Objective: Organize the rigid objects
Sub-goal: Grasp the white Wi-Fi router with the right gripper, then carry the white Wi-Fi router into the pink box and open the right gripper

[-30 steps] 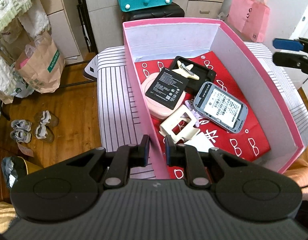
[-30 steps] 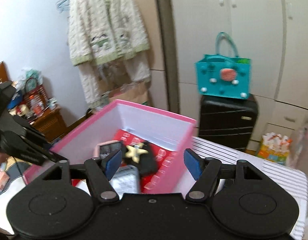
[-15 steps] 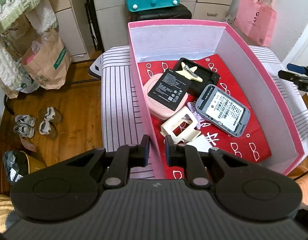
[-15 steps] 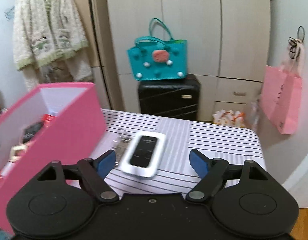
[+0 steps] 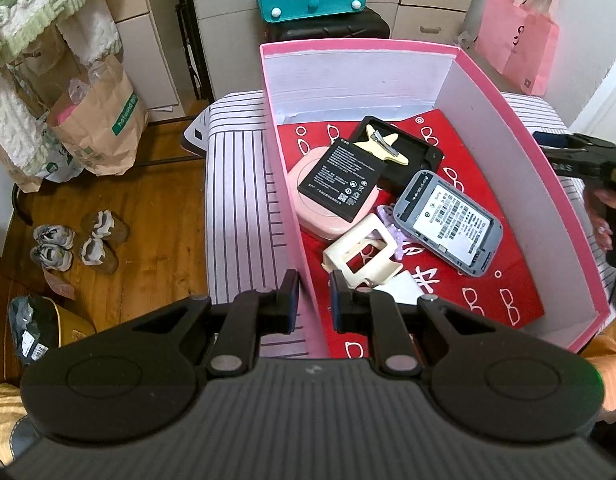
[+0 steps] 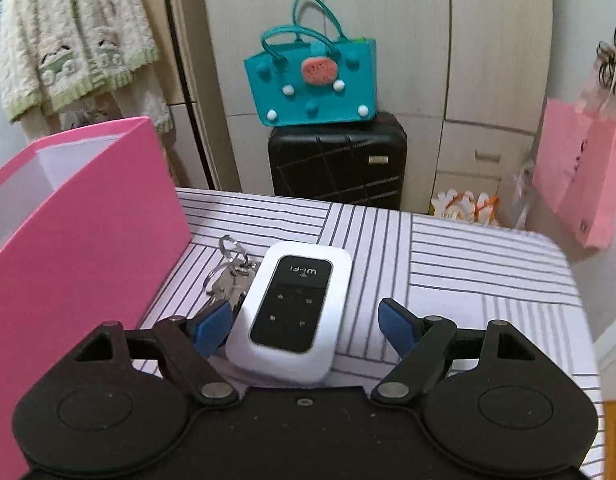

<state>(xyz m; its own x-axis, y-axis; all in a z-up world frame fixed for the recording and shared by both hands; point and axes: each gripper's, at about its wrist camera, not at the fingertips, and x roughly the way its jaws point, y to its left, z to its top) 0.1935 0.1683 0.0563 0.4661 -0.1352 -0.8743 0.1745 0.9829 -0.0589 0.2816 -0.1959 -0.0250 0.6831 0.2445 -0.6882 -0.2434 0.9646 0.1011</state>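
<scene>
Left gripper (image 5: pixel 312 300): fingers astride near left wall of pink box (image 5: pixel 508 92), one pad outside, one inside. Clamped on wall edge, gap narrow.

Box contents, on red patterned liner (image 5: pixel 448 280):
- Round pink case (image 5: pixel 308 216), against left wall.
- Black battery (image 5: pixel 342 178), flat on top of pink case, label up.
- Black tray (image 5: pixel 424 152), behind battery, w/ cream star-shaped hair clip (image 5: pixel 384 146) lying on it.
- Grey router shell (image 5: pixel 448 222), back side up, barcode label visible, right of centre.
- Cream plastic frame (image 5: pixel 360 256), tilted, near front, just beyond left gripper's inner finger.
- Lilac item (image 5: pixel 392 224), mostly hidden btw frame and grey shell; type not discernible.
- White card (image 5: pixel 404 286), partly under frame.

Right gripper (image 6: pixel 303 324): jaws wide apart, blue pads either side of white Wi-Fi router (image 6: pixel 291 308). Left pad just beside router's edge; contact not confirmable. Right pad well clear. Nothing gripped. In left wrist view, same gripper (image 5: pixel 564 144) seen at far right, outside box.

Router: flat on striped tabletop (image 6: pixel 468 260), screen up, outside box, near its right wall (image 6: pixel 87 220). Key bunch (image 6: pixel 229 276) w/ rings touching router's left side, partly tucked under it, btw router and box.

Background: teal bag (image 6: pixel 312 84) on black suitcase (image 6: pixel 336 164); pink paper bag (image 6: pixel 580 184) hanging at right.
</scene>
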